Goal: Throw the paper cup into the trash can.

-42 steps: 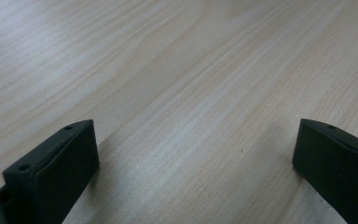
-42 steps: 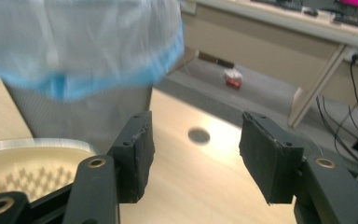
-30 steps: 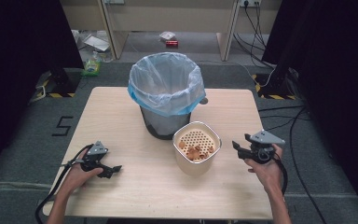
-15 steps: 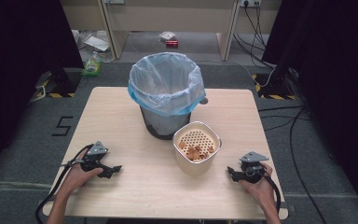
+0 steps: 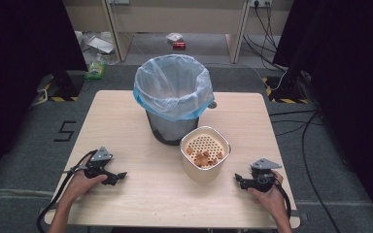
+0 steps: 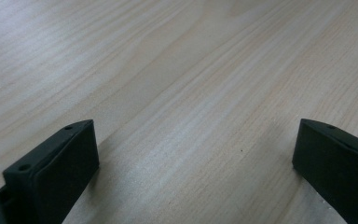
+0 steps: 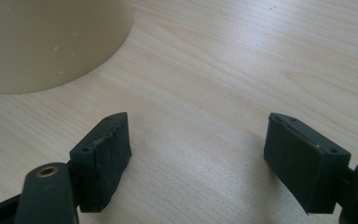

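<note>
A cream tub [image 5: 204,154] with a perforated insert and some orange-brown scraps stands on the wooden table [image 5: 126,116], just in front of a grey bin [image 5: 173,97] lined with a pale blue bag. My left gripper [image 5: 120,176] rests on the table near the front left, open, with bare wood between its jaws [image 6: 196,140]. Right of the tub, my right gripper [image 5: 238,180] lies low on the table, open and empty. In the right gripper view the tub's wall [image 7: 51,42] rises at the upper left beyond the jaws.
The bin stands at the table's middle back. The table's front edge [image 5: 175,224] runs close behind both hands. Cables [image 5: 315,121] trail over the grey floor on the right, and litter lies on the floor beyond the table.
My right gripper has come down from beside the tub to the table's front right and now rests there. The left gripper has stayed put.
</note>
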`<state>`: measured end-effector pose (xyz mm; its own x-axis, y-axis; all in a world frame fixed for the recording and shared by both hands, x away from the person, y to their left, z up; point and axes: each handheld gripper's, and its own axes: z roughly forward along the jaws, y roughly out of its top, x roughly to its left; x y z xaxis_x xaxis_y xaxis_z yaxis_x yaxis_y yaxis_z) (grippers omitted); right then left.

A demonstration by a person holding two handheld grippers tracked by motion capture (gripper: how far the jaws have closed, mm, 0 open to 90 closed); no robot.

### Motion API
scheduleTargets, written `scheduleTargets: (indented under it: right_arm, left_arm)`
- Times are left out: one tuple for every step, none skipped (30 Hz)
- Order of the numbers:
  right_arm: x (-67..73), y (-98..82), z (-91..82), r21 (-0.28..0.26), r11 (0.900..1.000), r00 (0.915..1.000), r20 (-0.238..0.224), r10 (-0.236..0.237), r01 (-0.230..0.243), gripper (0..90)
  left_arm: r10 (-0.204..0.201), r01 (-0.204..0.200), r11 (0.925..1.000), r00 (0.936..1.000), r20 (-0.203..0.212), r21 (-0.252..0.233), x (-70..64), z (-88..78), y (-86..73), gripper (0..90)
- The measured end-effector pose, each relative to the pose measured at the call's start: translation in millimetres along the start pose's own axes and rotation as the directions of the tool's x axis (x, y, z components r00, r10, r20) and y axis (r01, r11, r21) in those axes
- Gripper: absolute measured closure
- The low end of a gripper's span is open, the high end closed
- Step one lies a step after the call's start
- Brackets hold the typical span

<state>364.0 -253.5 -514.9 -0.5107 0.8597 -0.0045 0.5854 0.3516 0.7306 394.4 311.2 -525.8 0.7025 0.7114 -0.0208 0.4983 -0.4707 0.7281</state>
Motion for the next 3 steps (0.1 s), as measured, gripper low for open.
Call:
scheduleTargets:
  right_arm:
    - [0.0, 0.0, 0.0, 0.0, 1.0, 1.0, 0.0, 0.0, 0.0, 23.2]
    - [0.0, 0.0, 0.1, 0.0, 1.0, 1.0, 0.0, 0.001, -0.001, 23.2]
    - [0.0, 0.1, 0.1, 0.0, 1.0, 1.0, 0.0, 0.001, -0.001, 23.1]
  left_arm:
    - [0.0, 0.0, 1.0, 1.0, 0.0, 0.0, 0.0, 0.0, 0.0, 0.0]
    - [0.0, 0.0, 1.0, 1.0, 0.0, 0.001, 0.0, -0.1, 0.0, 0.0]
    - [0.0, 0.0, 1.0, 1.0, 0.0, 0.001, 0.0, -0.1, 0.0, 0.0]
